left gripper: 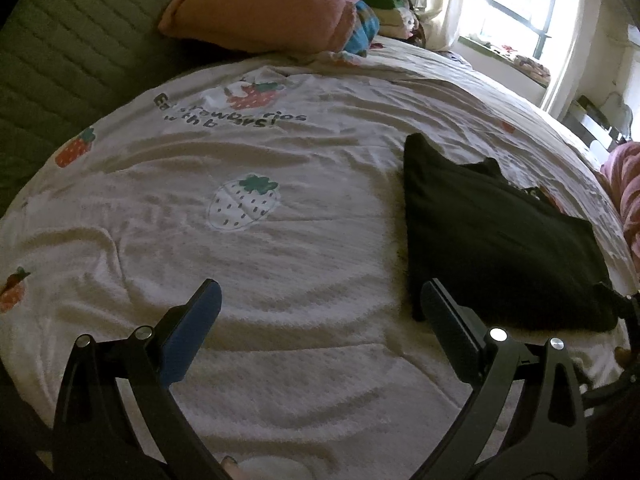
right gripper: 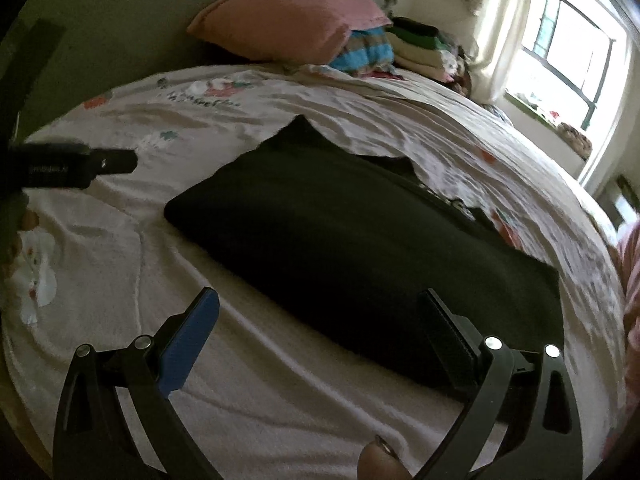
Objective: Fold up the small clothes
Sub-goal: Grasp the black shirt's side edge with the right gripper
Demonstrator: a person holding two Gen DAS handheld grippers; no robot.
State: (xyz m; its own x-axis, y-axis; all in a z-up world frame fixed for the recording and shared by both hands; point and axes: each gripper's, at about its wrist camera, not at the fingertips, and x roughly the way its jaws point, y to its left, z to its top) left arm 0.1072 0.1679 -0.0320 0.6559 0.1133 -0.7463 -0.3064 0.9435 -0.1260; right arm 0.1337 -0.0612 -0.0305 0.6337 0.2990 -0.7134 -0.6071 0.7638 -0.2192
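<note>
A black garment [left gripper: 496, 240] lies folded into a long flat shape on the strawberry-print bedsheet [left gripper: 248, 240]. In the right wrist view the black garment [right gripper: 352, 248] fills the middle of the bed. My left gripper [left gripper: 320, 300] is open and empty, above bare sheet just left of the garment's near corner. My right gripper [right gripper: 320, 308] is open and empty, hovering over the garment's near edge, its right finger [right gripper: 448, 332] over the cloth. The left gripper's side [right gripper: 80, 166] shows at the left of the right wrist view.
A pink pillow [left gripper: 264, 4] leans on the green padded headboard [left gripper: 68, 56] at the back. Folded clothes [right gripper: 420, 48] are stacked beside it. A bright window [right gripper: 568, 40] is at the far right. Pink striped fabric [left gripper: 624, 184] lies at the bed's right edge.
</note>
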